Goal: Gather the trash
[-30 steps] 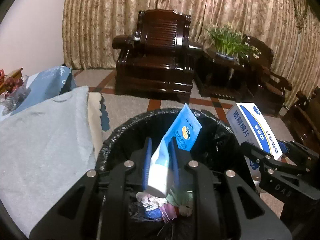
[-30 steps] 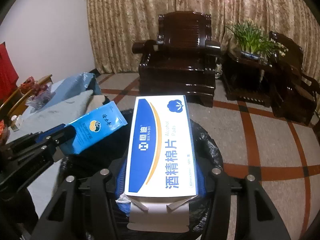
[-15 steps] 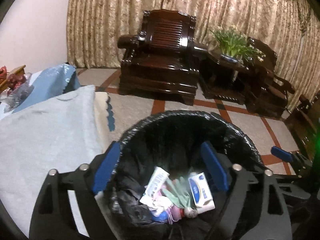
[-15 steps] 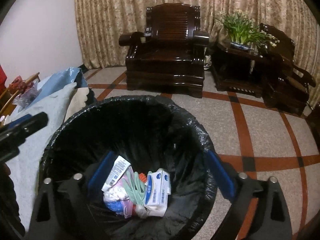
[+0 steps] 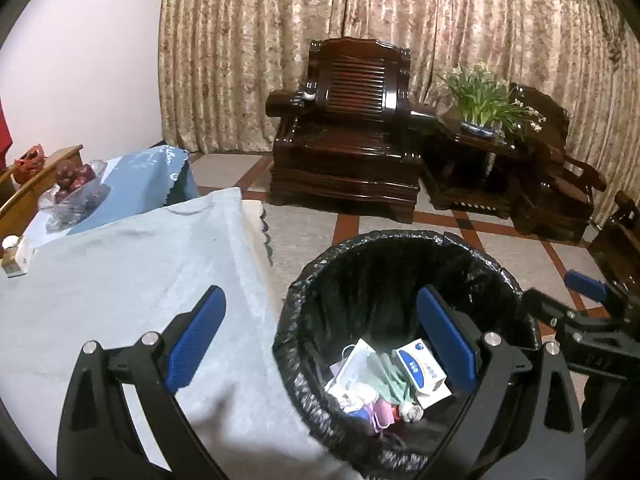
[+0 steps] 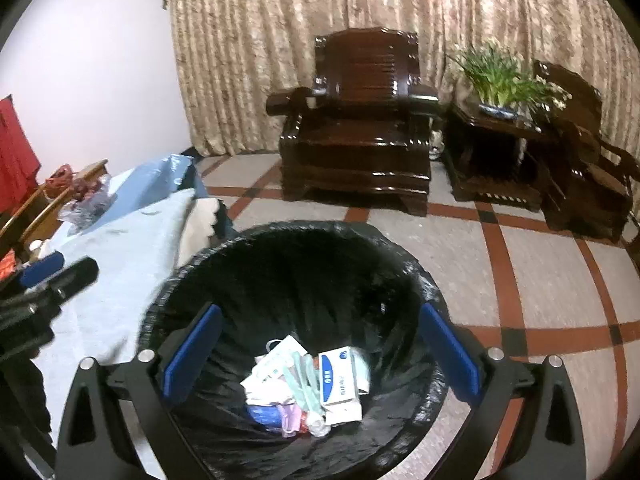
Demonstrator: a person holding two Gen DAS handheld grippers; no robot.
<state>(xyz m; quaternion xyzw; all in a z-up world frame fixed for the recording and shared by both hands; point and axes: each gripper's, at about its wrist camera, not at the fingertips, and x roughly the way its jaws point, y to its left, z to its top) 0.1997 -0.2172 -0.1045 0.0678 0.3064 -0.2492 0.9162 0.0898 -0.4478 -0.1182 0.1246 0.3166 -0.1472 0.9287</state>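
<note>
The blue-and-white box lies on its side in the bottom of the bin, on top of the heap of wrappers and a pale green glove, with the tube-like packet just beside it on the left; a second ago both were still in the tongs, the box gripped by the right gripper and the packet by the left gripper, so the drop has only just happened; both sets of jaws have just been opening and now stand wide with nothing between the pads, only the black liner and the trash far below showing through the gap. That means this load of trash is delivered (whether more remains on the table cannot be judged from here; the cloth in view looks bare of litter near the bin).

The right gripper hangs over the bin mouth, angled downward, its blue pads framing the heap; the left gripper has shifted off toward the table, so that its left pad now sits over the pale blue cloth and its right pad over the bin's interior; it too points down at a slant. A fruit bag sits at the table's far end, well apart from the bin.
</note>
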